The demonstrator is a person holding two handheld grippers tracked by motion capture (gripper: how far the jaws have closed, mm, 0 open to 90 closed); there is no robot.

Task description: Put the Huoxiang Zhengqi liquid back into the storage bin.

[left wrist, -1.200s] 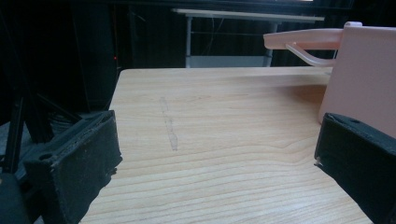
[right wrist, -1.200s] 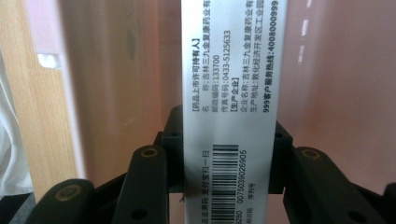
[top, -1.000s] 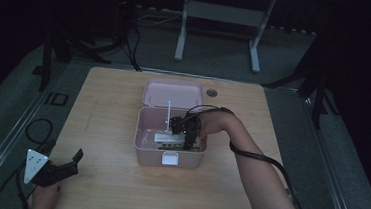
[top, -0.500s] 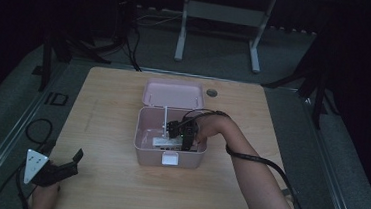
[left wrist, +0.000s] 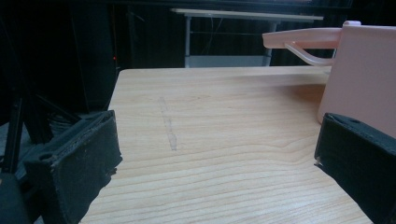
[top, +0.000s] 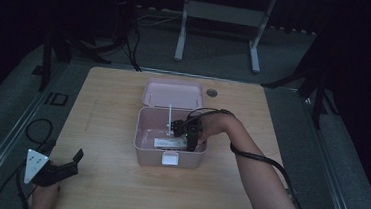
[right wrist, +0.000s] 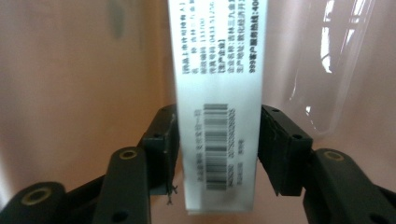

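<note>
A pale wooden tabletop (top: 116, 189) carries a pink plastic storage box (top: 142, 149) near its middle, lid (top: 172, 92) swung back and laid open behind it, so the inside is reachable from above. A small white latch tab (top: 170, 158) is seen on the box's near wall. A thin white upright piece (top: 169, 114) stands at the back wall; what it is cannot be told.

The right gripper (top: 191, 141) is reached down into the box from the right, the forearm (top: 253, 180) laid across the tabletop edge, probably to work at the box floor. In the right gripper view a flat white carton with a printed barcode (right wrist: 219, 140) stands between the black fingers (right wrist: 161, 140). The right gripper's jaws have just been opening, and slim gaps seem to be left on both sides, so the carton is judged released or just about to be, resting inside the box. In the high view the carton (top: 168, 143) is seen lying on the box floor, left of the gripper.

The left gripper (top: 65, 168) is parked at the near left corner of the tabletop, well apart from the box, apparently kept out of the way. Its fingers (left wrist: 74, 168) are spread wide with nothing between them, the box's pink wall (left wrist: 359, 74) seen past the right one.
</note>
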